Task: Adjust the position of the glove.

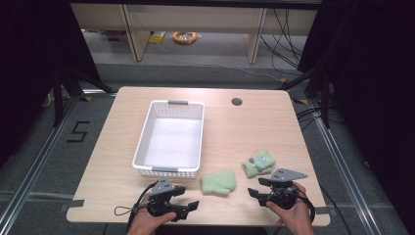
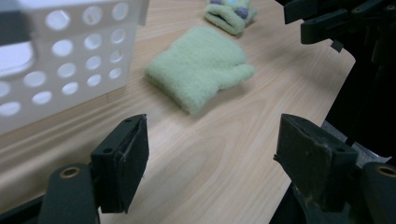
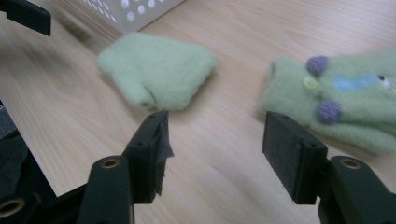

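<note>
Two pale green mittens lie on the wooden table. The plain mitten (image 1: 219, 182) (image 2: 198, 69) (image 3: 156, 69) rests just in front of the white basket's near right corner. A second mitten with purple bobbles and a blue patch (image 1: 258, 163) (image 3: 343, 95) (image 2: 230, 14) lies to its right. My left gripper (image 1: 187, 197) (image 2: 210, 154) is open near the front edge, left of the plain mitten, nothing between its jaws. On the other side my right gripper (image 1: 258, 187) (image 3: 215, 149) is open too, just in front of the bobbled mitten and touching neither.
A white perforated basket (image 1: 145, 126) (image 2: 70, 60) (image 3: 135, 11) stands empty at the table's centre left. A round cable hole (image 1: 237, 102) sits at the back right. The table's front edge (image 1: 195, 220) runs just under both hands.
</note>
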